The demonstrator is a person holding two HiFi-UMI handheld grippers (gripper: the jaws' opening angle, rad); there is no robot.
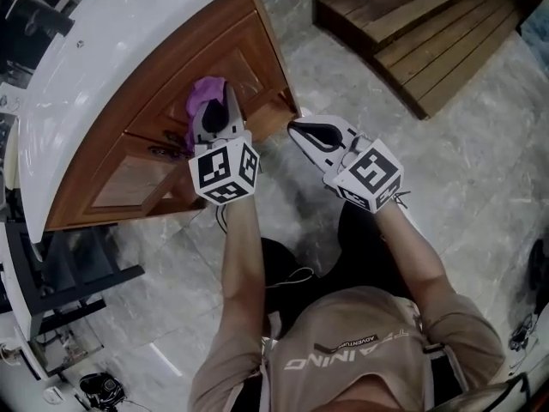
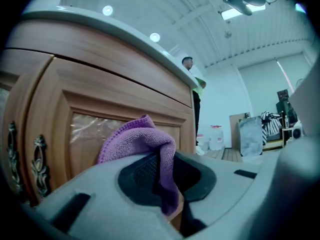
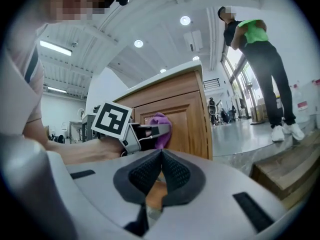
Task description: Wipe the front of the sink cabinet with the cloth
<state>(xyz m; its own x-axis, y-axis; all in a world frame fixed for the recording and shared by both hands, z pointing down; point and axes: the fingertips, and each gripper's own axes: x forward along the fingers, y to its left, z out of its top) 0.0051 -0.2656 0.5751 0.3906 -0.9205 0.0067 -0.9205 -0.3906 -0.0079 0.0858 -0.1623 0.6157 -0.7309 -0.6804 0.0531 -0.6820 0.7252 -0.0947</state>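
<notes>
Left hand-held gripper [image 1: 211,114]: pinching the purple cloth [image 1: 204,93], which sits against the sink cabinet door [image 1: 163,75] straight ahead.
Right hand-held gripper [image 1: 298,128]: jaws pressed together, empty, off the cabinet's corner.

On my head view only the top of the purple cloth [image 1: 206,91] shows. The left gripper [image 1: 214,114] covers the rest, so I cannot see where the cloth meets the cabinet [image 1: 159,101]. In the left gripper view the cloth's tail drops between the pads at lower centre, and its end is out of sight. The wooden steps [image 1: 412,33] are cut off by the upper right edge. In the right gripper view, the figures [image 3: 214,108] right of centre are too small to tell.
</notes>
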